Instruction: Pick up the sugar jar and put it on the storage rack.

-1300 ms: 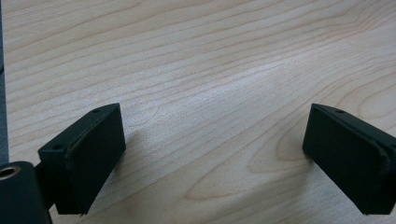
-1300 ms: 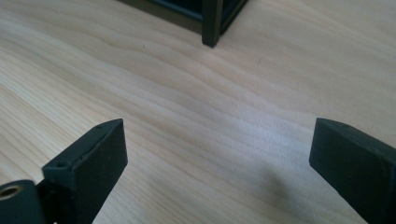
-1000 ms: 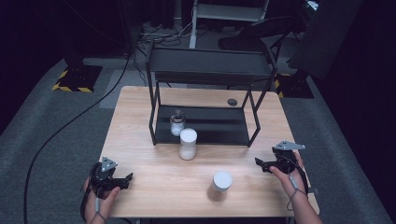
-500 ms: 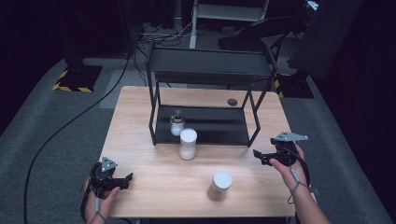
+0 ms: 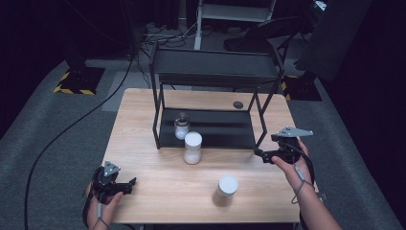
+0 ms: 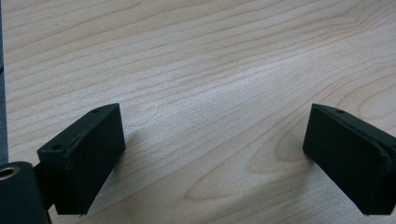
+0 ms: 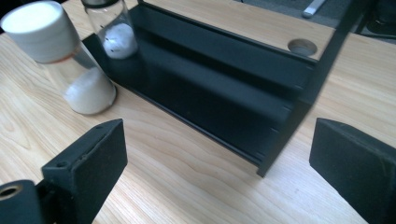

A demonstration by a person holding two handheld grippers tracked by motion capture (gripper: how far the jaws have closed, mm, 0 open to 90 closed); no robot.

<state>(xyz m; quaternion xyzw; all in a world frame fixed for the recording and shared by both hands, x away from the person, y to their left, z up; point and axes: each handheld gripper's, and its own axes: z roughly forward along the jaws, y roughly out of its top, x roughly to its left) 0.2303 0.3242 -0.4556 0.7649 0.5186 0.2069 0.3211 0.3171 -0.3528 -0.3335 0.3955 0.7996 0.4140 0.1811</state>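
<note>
A clear jar with a white lid point(image 5: 193, 147) point(image 7: 60, 60) stands on the wooden table point(image 5: 143, 110), just in front of the black two-tier shelf point(image 5: 215, 67) point(image 7: 224, 88). A second white-lidded jar point(image 5: 226, 190) stands nearer the front edge. On the shelf's lower tier sits a smaller jar with a dark lid point(image 5: 181, 127) point(image 7: 112, 32). My left gripper point(image 5: 128, 185) point(image 6: 215, 158) rests open at the front left, over bare wood. My right gripper point(image 5: 261, 154) point(image 7: 219, 172) hangs open by the shelf's front right leg, pointing left toward the jars, with nothing between its jaws.
A round cable hole point(image 5: 238, 104) point(image 7: 302, 46) is set in the table behind the shelf's right side. Grey carpet point(image 5: 52, 143) surrounds the table, with a black cable point(image 5: 62, 134) across it on the left. Dark stands and equipment lie beyond the far edge.
My right gripper has risen and moved away from the front edge, toward the shelf's right leg. The left gripper and the jars have kept still.
</note>
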